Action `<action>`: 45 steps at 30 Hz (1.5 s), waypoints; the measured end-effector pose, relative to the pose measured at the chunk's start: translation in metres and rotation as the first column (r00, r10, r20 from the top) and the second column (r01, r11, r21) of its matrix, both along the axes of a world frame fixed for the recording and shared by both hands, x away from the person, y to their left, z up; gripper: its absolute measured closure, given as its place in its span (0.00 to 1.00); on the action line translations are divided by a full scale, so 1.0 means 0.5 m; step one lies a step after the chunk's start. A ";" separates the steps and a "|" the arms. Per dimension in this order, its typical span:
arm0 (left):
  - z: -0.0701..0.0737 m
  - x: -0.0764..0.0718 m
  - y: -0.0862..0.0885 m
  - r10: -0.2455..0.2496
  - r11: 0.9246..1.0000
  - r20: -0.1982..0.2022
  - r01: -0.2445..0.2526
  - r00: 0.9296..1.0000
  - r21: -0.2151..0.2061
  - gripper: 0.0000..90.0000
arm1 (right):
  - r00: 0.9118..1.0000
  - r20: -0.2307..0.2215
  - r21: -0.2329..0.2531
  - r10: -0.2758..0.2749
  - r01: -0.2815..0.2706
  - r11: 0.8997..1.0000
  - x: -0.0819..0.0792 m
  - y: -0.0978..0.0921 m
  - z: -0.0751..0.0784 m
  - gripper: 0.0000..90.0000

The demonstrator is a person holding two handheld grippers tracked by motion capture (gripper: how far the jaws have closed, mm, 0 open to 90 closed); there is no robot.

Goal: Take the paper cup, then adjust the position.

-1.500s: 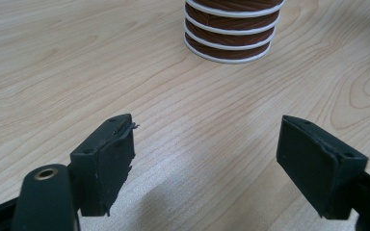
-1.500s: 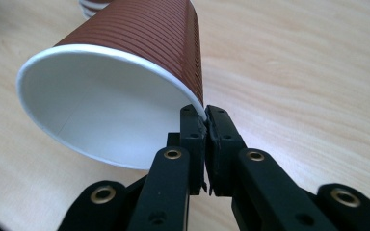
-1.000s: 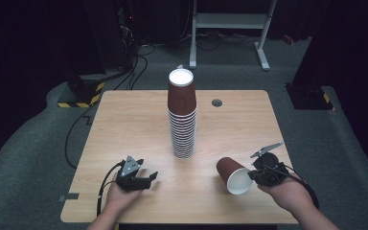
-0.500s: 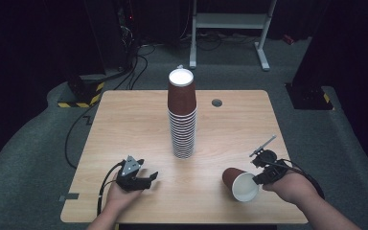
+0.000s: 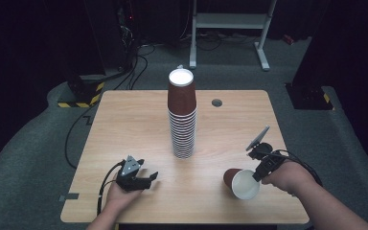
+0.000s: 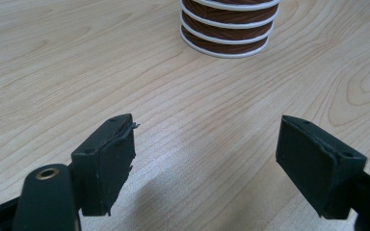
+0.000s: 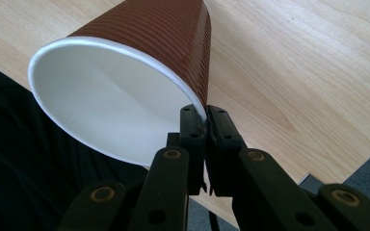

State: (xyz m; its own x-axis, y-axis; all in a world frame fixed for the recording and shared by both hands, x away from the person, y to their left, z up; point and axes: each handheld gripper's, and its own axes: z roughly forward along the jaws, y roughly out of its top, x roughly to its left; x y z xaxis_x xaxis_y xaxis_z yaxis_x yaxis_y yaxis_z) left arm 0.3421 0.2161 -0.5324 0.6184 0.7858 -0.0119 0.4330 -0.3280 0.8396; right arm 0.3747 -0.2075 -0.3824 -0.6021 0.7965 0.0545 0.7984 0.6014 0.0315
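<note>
The single cup point(image 5: 242, 182) is in your right gripper point(image 5: 258, 168), near the front right corner of the table point(image 5: 124, 120). It is brown and ribbed outside, white inside, and it is tipped over so its open mouth faces you and slightly up. In the right gripper view the two black jaws are pinched together on the cup point(image 7: 139, 82) wall at the rim, one inside the mouth and one outside, at the lower right edge of the opening. The body of the cup slants away from the gripper over the wood. From above, whether its base touches the table or hangs just over it can't be told.

The tall stack of cups point(image 5: 182, 115) stands upright, upside down, in the middle of the table, well apart from the held cup and to its left and farther back.

Your left gripper point(image 5: 143, 179) rests low near the front left of the table with its jaws spread wide and nothing between them. In the left gripper view the stack's bottom rims point(image 6: 226, 29) sit ahead of those jaws, across bare wood.
</note>
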 end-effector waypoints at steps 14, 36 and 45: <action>0.000 0.000 0.001 0.004 1.000 0.000 -0.004 1.000 0.002 0.24 | 0.999 0.034 0.011 -0.010 0.010 1.000 0.010 0.005 0.006 0.92; 0.000 0.000 0.000 0.003 1.000 0.002 -0.003 1.000 0.004 0.24 | 0.988 0.143 0.048 -0.058 0.051 0.998 0.027 -0.017 -0.008 0.88; 0.000 -0.001 -0.002 0.005 1.000 0.003 -0.005 1.000 0.017 0.24 | 0.986 0.153 0.075 -0.073 0.062 0.995 0.028 -0.030 -0.013 0.81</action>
State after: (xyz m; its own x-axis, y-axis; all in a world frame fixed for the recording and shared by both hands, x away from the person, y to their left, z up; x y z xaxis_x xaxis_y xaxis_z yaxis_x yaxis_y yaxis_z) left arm 0.3419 0.2151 -0.5324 0.6144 0.7890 0.0032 0.4319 -0.3397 0.8355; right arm 0.3888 -0.2226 -0.3890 -0.5526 0.8332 0.0216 0.8192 0.5382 0.1981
